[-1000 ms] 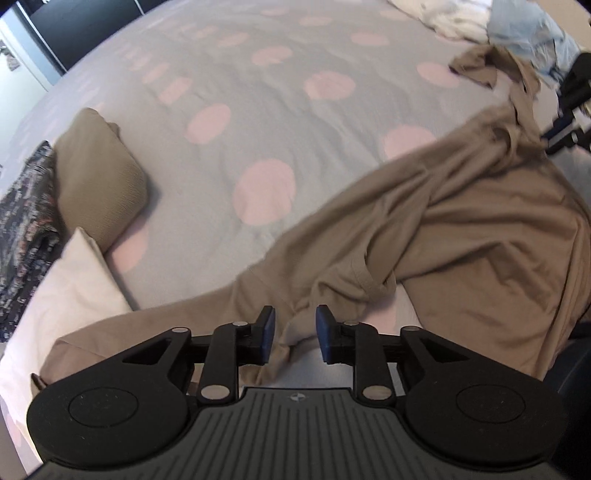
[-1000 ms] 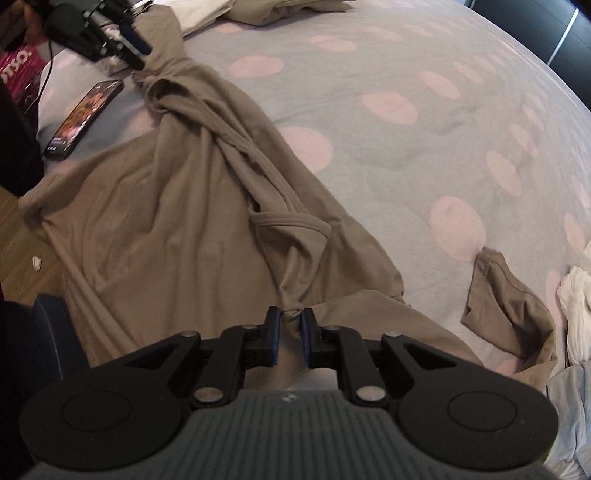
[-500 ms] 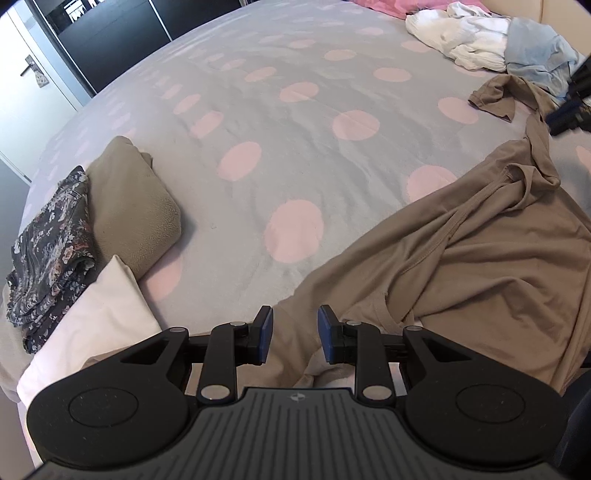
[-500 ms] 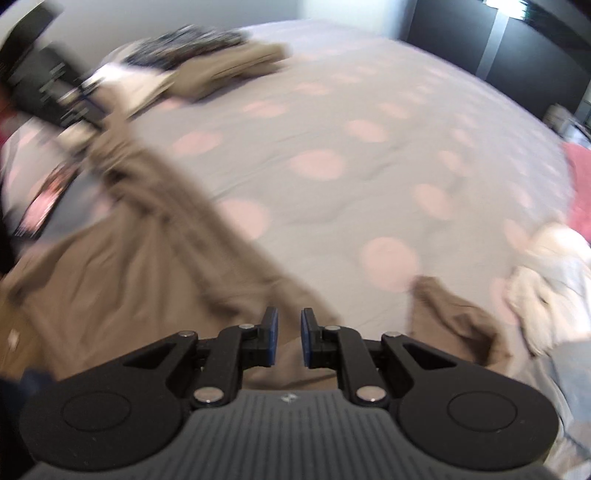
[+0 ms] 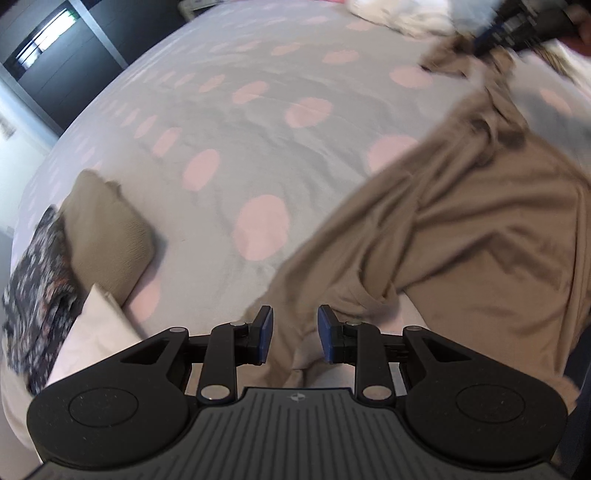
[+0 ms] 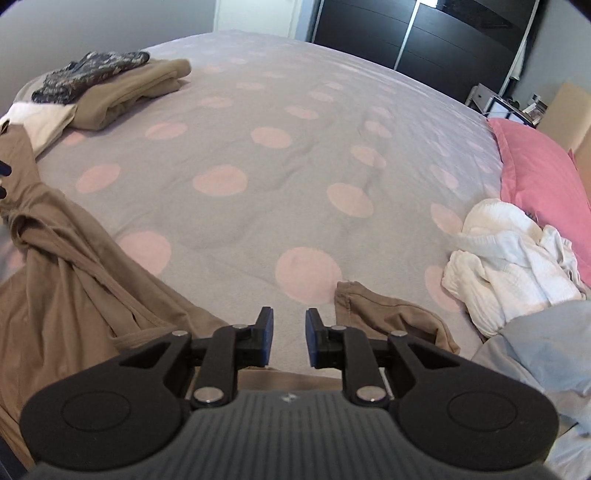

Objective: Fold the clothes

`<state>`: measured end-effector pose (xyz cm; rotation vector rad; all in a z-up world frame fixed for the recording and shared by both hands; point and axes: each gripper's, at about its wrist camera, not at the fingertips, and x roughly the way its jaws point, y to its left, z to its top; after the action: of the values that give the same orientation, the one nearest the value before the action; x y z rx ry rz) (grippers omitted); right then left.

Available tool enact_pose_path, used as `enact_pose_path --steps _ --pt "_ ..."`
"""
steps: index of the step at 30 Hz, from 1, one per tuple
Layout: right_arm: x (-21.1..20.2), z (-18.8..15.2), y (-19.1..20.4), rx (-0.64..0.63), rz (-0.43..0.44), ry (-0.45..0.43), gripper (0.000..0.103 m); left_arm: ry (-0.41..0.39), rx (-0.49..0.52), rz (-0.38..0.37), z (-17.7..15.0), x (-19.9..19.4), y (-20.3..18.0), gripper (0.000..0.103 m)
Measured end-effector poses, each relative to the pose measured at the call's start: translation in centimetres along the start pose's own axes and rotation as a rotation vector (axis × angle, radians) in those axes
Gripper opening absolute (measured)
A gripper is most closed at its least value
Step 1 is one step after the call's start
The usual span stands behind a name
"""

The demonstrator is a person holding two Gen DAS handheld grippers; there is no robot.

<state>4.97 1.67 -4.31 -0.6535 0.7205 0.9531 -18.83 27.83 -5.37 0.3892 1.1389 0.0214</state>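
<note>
A tan shirt [image 5: 461, 240] lies crumpled and twisted on the near side of the bed. My left gripper [image 5: 295, 332] holds a bunched edge of it between its blue pads. In the right wrist view the shirt [image 6: 74, 295] runs up to the left gripper's fingertips [image 6: 3, 171] at the left edge. My right gripper [image 6: 288, 332] is opening its jaws, and only bedsheet shows between its pads. Tan cloth lies just under and behind it, and a loose sleeve [image 6: 388, 314] lies to its right. The left wrist view shows the right gripper [image 5: 491, 35] blurred at the shirt's far end.
The bed [image 6: 277, 184] has a grey sheet with pink dots. A folded stack sits far left: tan piece [image 6: 140, 92], floral piece [image 6: 85, 74], white piece [image 6: 40, 118]. A crumpled white garment [image 6: 509, 266], light blue cloth [image 6: 535, 350] and a pink pillow [image 6: 535, 177] lie on the right.
My right gripper has let go of the shirt fold it pinched, lifted and swung to face across the bed, its jaws now parted. The left gripper shifted slightly, still on the shirt.
</note>
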Motion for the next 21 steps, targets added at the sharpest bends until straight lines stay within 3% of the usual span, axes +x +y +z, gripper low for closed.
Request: enact_pose_path --steps 4,7,9,12,16,17,18,21 --pt "0.5 -0.2 0.7 -0.095 0.048 0.015 0.022 0.018 0.093 0.014 0.1 1.7 -1.5 0.024" --pt "1.1 -0.2 1.3 -0.143 0.109 0.027 0.024 0.034 0.101 -0.003 0.4 3.0 -1.6 0.024" --pt "1.2 -0.2 2.1 -0.178 0.177 0.028 0.034 0.035 0.117 -0.022 0.7 3.5 -1.8 0.024" --pt "1.7 -0.4 3.9 -0.249 0.245 0.044 0.034 0.044 0.149 -0.030 1.0 4.2 -2.5 0.026" --pt "3.6 -1.1 5.6 -0.302 0.244 0.112 0.034 0.072 0.179 -0.043 0.9 5.1 -3.2 0.026" --pt "3.8 -1.3 5.9 -0.307 0.266 0.119 0.026 0.077 0.187 -0.045 0.8 5.2 -3.4 0.026" --pt "3.6 -1.5 6.2 -0.318 0.318 0.120 0.020 0.080 0.190 -0.048 0.6 5.2 -3.5 0.026" --pt "1.9 -2.2 7.4 -0.376 0.484 0.102 0.021 0.085 0.188 -0.051 0.4 5.1 -3.4 0.026"
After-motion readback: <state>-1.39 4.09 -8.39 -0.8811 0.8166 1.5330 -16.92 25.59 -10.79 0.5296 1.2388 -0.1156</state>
